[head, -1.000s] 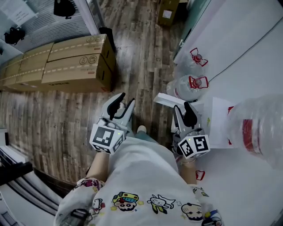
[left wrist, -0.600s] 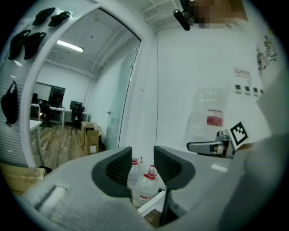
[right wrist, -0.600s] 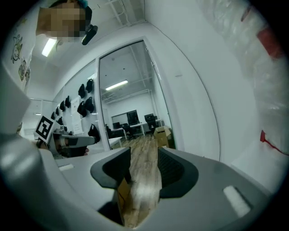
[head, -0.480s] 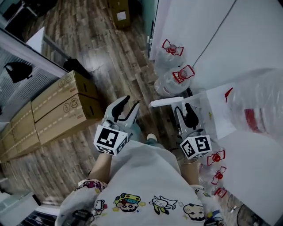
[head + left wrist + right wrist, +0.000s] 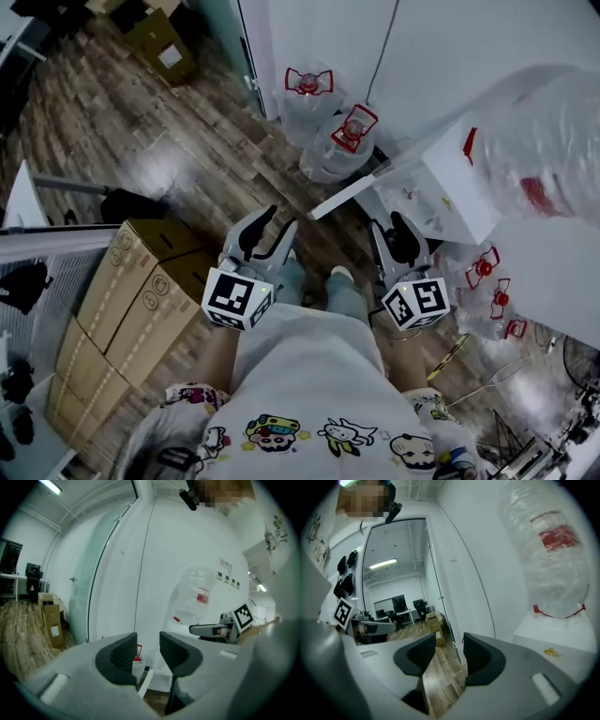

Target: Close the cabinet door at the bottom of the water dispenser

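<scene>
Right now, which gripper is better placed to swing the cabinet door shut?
Probably left: the left gripper points at the free edge of the open door; the right gripper aims past it.

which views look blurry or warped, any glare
Head view: the big water bottle is smeared, and the wood floor has a bright sheen. Left gripper view and right gripper view: the wall bows from fisheye, and the corners go dark.

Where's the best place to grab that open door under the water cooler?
Probably the free end of the door, near the left claw. It stands swung out, thin and upright, so a claw could pinch that edge end-on, farthest from the cooler.
</scene>
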A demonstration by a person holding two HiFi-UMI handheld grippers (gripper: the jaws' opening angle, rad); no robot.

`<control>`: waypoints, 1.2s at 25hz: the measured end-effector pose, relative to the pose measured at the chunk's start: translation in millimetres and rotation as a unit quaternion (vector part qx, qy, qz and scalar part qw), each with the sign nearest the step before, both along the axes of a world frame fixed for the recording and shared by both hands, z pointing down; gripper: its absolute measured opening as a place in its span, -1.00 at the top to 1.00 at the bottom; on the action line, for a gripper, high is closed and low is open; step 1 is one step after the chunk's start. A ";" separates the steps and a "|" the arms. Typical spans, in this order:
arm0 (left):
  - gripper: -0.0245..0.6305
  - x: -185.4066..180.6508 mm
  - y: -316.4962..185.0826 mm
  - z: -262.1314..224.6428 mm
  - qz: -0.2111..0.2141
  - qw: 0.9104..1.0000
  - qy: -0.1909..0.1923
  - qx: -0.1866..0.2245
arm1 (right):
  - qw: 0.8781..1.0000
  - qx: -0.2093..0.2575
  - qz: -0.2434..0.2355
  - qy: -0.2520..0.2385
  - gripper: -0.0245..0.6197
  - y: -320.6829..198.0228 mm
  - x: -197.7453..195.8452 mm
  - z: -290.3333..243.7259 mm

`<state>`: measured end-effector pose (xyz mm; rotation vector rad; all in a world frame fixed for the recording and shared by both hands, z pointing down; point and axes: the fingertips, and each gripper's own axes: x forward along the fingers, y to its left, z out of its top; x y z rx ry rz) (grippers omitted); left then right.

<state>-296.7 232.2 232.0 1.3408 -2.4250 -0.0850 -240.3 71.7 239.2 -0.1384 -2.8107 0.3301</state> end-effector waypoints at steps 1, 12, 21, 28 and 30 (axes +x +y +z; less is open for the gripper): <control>0.49 -3.6 -2.7 4.4 0.012 1.000 0.003 0.000 | 1.000 0.000 0.010 0.002 0.37 -0.4 -1.4 3.5; 0.49 -19.4 -45.7 34.5 0.094 0.995 0.025 -0.014 | 0.993 -0.026 0.109 0.025 0.37 -23.3 15.5 29.2; 0.48 -7.4 -71.1 54.4 0.129 0.991 0.036 -0.024 | 0.988 -0.037 0.142 0.045 0.37 -42.5 39.5 48.7; 0.48 -0.4 -80.4 101.3 0.152 0.985 0.059 -0.049 | 0.984 -0.049 0.160 0.065 0.38 -41.5 43.7 88.3; 0.48 1.9 -82.2 118.5 0.157 0.984 0.066 -0.058 | 0.982 -0.053 0.167 0.068 0.39 -41.0 45.2 100.9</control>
